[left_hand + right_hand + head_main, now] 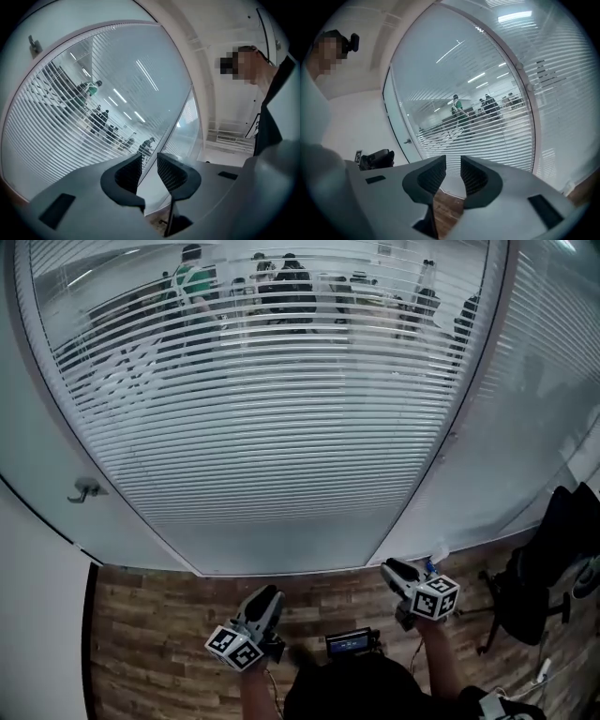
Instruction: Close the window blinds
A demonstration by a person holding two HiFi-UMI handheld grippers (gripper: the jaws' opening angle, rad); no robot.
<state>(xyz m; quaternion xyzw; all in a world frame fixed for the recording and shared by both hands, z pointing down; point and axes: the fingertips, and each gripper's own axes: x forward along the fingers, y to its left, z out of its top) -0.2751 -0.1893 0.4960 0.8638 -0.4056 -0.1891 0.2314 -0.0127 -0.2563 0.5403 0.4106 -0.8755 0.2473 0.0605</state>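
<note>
Window blinds (272, 418) hang over a glass pane, their slats turned flat enough that people (192, 277) in the room beyond show through the gaps

Below the blinds, above a wooden floor (159, 615), a person holds two grippers aimed toward the slats, both short of them and touching nothing

The left gripper (267, 598) sits under the middle of the blinds' lower edge; its own view shows the jaws a narrow slit apart with nothing gripped, only glass and slats seen past them

The right gripper (392, 568) sits under the blinds' lower right corner, near the foot of the frame post (452, 435) that bounds them on that side; its jaws also stand narrowly apart and empty, with the slats filling the view ahead

Each gripper carries a marker cube (234, 648) at its rear, nearer the person than the blinds

Left of the blinds a small metal handle (86, 489) sticks out from a plain pale panel

Right of the blinds, past the frame post, a second blind (553, 362) covers the neighbouring pane, and a black chair (553, 559) stands on the floor beneath it

Below the blinds, between the two grippers and close to the person's body, sits a small dark device (349, 643) with a lit screen
</note>
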